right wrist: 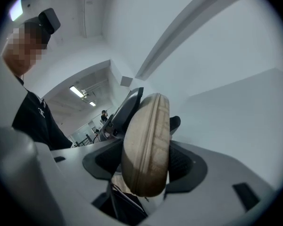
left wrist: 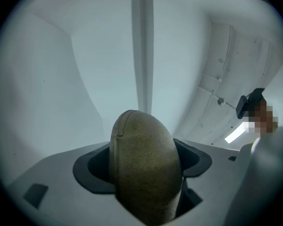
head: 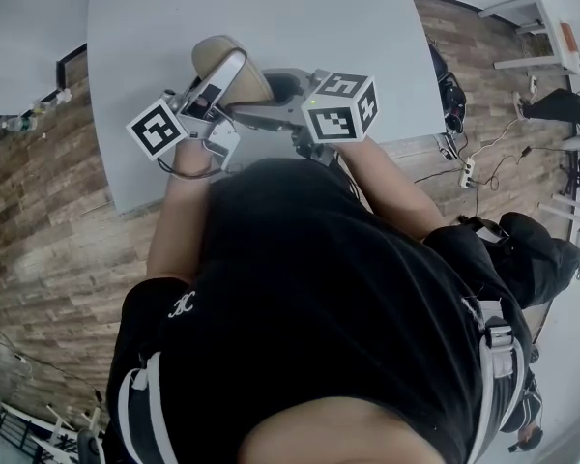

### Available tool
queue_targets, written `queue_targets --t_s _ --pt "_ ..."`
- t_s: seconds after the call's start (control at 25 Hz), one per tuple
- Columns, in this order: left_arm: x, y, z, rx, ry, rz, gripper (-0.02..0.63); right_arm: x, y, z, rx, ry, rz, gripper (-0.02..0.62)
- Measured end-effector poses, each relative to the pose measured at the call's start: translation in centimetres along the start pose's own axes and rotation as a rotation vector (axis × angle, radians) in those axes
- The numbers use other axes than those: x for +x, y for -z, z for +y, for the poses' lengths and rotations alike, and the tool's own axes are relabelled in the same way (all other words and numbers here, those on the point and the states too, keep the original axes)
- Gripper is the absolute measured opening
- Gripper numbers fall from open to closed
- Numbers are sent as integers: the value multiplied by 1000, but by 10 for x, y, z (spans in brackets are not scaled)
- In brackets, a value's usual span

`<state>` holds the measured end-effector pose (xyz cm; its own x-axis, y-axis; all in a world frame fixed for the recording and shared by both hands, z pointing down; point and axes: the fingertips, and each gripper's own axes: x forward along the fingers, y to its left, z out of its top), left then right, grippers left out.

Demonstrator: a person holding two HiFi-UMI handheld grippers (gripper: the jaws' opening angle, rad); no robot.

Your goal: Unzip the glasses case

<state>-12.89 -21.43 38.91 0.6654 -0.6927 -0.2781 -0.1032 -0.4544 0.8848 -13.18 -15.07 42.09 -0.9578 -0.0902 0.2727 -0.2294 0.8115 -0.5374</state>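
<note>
**Open tabletop ahead, no gap at the near edge**

The grey table (head: 271, 27) stretches open beyond the two tools and to either side of them. Between them nothing can pass: the glasses case (head: 227, 71) fills the jaws of the left gripper (left wrist: 142, 166) and the right gripper (right wrist: 145, 161), pads against its sides. The person's torso (head: 309, 298) closes the way back. Right of the table, cables (head: 445, 167) cross the floor.

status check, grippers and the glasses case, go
Left gripper shut on glasses case; right gripper shut on it too. Case held above table, zip looks closed. Nothing in the way.
</note>
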Motion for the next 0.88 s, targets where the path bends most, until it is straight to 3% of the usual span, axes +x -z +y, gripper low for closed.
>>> queue_targets --t_s 0.2,0.36,0.48,0.6,0.72,0.76,0.8,0.88 --pt "-1 8 21 -12 -114 26 382 -8 9 -14 -5 67 12 279" --pt "-7 1 42 143 -225 65 403 -11 14 -26 -11 103 34 272" --pt "-15 -5 51 161 -277 42 403 -22 18 -35 3 133 23 268" --pt "-23 -9 61 187 -329 41 403 -34 26 -54 -19 225 37 268" --pt "-31 -1 80 285 -445 145 389 -42 45 -93 -68 382 109 268" --pt "-34 3 87 317 -501 189 329 -42 53 -106 -83 432 141 268" --pt "-37 7 94 345 -561 225 198 -42 61 -117 -96 472 172 268" --pt "-42 14 103 403 -653 271 11 -41 74 -132 -112 527 219 268"
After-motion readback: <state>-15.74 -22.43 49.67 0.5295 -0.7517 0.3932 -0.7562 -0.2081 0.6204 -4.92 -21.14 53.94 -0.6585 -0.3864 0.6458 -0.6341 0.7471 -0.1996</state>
